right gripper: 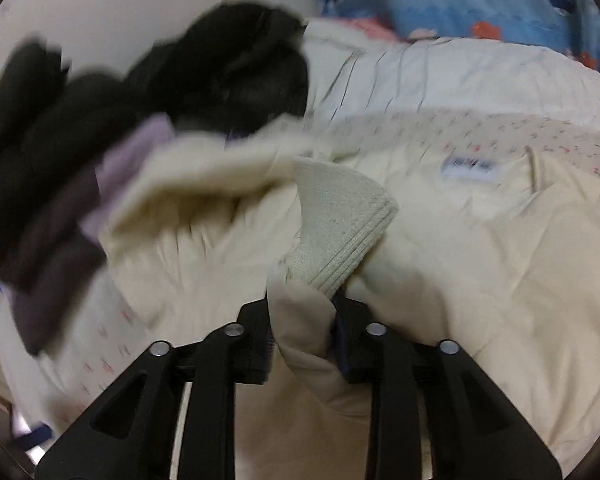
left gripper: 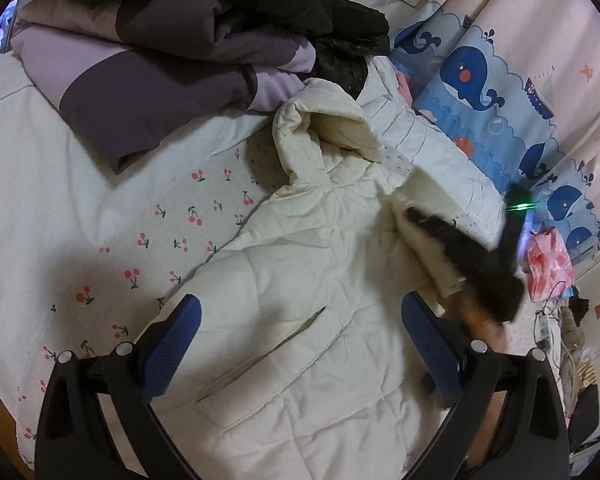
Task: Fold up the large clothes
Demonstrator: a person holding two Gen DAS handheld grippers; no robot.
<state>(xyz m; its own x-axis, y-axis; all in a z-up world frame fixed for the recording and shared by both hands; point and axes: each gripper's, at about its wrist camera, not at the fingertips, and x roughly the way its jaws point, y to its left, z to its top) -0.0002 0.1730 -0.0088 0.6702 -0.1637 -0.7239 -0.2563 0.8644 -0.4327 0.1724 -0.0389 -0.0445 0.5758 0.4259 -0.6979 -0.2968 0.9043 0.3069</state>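
Note:
A cream quilted hooded coat [left gripper: 300,260] lies spread on the bed, its hood [left gripper: 328,136] toward the pillows. My left gripper [left gripper: 302,308] hovers open over the coat's body near a slit pocket, with nothing between its blue pads. In the right wrist view, my right gripper [right gripper: 300,308] is shut on the coat's sleeve [right gripper: 300,344], whose fabric fills the gap between the fingers. The ribbed cuff [right gripper: 340,232] sticks out past the fingertips above the coat's lining [right gripper: 480,260]. In the left wrist view the right gripper [left gripper: 480,268] is only a dark blur over the coat's right edge.
A folded purple quilt [left gripper: 160,64] and black clothing [left gripper: 312,0] are piled at the head of the bed. The cherry-print sheet [left gripper: 160,232] lies left of the coat. A blue whale-print cloth [left gripper: 480,92] runs along the right side, and a pink bag [left gripper: 548,264] sits beyond it.

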